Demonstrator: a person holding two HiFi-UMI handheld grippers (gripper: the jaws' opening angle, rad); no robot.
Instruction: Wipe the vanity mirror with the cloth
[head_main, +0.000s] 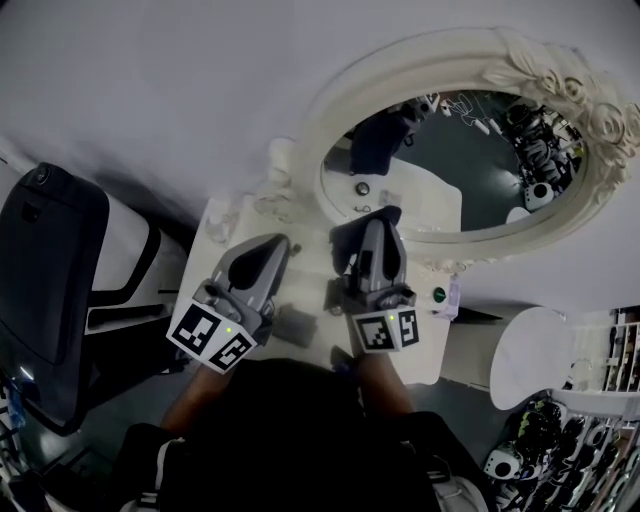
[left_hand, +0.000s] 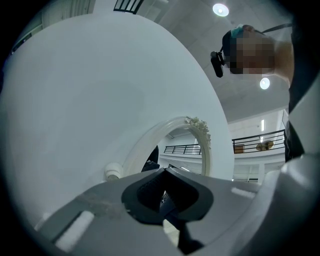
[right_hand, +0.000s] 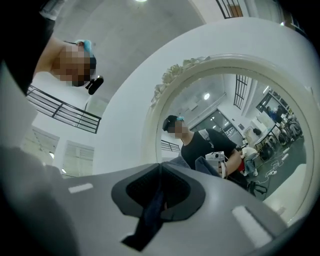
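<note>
While your left tool (head_main: 268, 248) hangs over the white surface (head_main: 305, 268), its own view shows the jaws pressed together on nothing. Your right tool (head_main: 380, 218) points at the lower left of the oval mirror (head_main: 470, 170). The head view shows only dark cloth (head_main: 350, 240) bunched at that tip. The right gripper view shows a strip of it pinched between closed jaws, and a person reflected in the glass.

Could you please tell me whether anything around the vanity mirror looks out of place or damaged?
Nothing stands out. The oval vanity mirror looks intact in its ornate frame, the white table shows no spill, and the dark cloth sits pinched in the right claw.
</note>
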